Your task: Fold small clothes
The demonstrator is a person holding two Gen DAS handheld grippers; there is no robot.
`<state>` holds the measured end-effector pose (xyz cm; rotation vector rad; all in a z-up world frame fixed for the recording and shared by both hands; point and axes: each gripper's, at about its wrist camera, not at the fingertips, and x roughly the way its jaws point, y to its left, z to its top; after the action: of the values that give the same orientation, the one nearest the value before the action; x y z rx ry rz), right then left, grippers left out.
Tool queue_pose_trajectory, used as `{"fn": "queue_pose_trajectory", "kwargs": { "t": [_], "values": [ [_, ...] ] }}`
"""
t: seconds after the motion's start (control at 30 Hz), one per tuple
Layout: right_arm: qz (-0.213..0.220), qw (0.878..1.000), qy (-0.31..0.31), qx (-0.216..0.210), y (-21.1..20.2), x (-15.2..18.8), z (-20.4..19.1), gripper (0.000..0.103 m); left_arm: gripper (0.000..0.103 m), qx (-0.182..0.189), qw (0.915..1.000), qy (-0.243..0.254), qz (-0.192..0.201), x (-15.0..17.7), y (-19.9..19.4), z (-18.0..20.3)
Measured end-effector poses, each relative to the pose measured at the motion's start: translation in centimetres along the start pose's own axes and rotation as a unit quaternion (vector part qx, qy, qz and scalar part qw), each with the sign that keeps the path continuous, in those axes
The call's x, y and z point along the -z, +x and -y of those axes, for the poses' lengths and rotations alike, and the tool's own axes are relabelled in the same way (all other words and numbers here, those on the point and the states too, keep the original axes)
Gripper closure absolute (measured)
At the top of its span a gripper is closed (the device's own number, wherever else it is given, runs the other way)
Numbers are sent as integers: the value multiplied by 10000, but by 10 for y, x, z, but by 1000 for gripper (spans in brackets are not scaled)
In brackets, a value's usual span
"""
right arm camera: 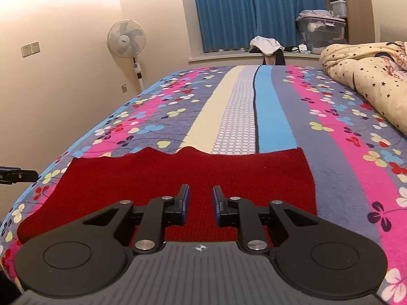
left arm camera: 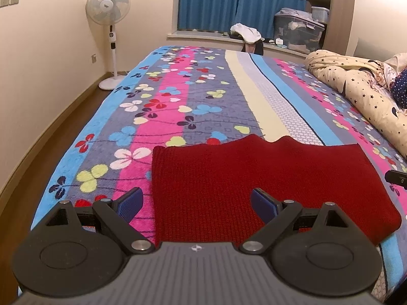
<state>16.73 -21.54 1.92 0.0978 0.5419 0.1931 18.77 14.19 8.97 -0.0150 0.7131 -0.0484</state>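
Note:
A dark red knitted garment [left arm camera: 254,172] lies flat on the flowered bedspread [left arm camera: 178,96], its far edge slightly rumpled. My left gripper [left arm camera: 196,193] hovers over the garment's near left part with its jaws wide apart and nothing between the blue pads. In the right wrist view the same garment [right arm camera: 178,170] spreads under my right gripper [right arm camera: 201,190]. Its blue pads stand close together with a narrow gap, and only the cloth below shows through it. Neither gripper holds the garment.
A star-patterned cream quilt [left arm camera: 356,84] is bunched along the bed's right side. A standing fan [left arm camera: 108,7] is by the left wall beyond the bed edge. Blue curtains, a window ledge with clothes [left arm camera: 245,31] and a storage box [left arm camera: 297,30] lie behind.

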Motion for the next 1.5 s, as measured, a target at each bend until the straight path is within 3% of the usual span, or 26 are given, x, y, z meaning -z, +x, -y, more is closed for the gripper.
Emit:
{"fn": "queue_pose_trajectory", "kwargs": {
  "t": [0.63, 0.87, 1.13, 1.27, 1.5],
  "values": [
    [66, 9992, -314, -256, 15, -2, -34, 86, 9, -51, 9998, -175, -44, -1, -2, -18],
    [65, 9936, -878, -708, 20, 10, -75, 87, 9, -138, 9986, -495, -144, -3, 3, -35],
    [170, 9748, -1723, -1404, 27, 37, -143, 80, 9, -294, 9970, -683, -235, -1, 4, -57],
    [168, 9619, -2125, -1712, 29, 53, -177, 62, 9, -404, 9959, -736, -335, 0, 7, -66],
    [131, 9252, -3103, -2183, 39, 88, -235, 46, 9, -537, 9940, -832, -475, 2, 13, -76]
  ]
}}
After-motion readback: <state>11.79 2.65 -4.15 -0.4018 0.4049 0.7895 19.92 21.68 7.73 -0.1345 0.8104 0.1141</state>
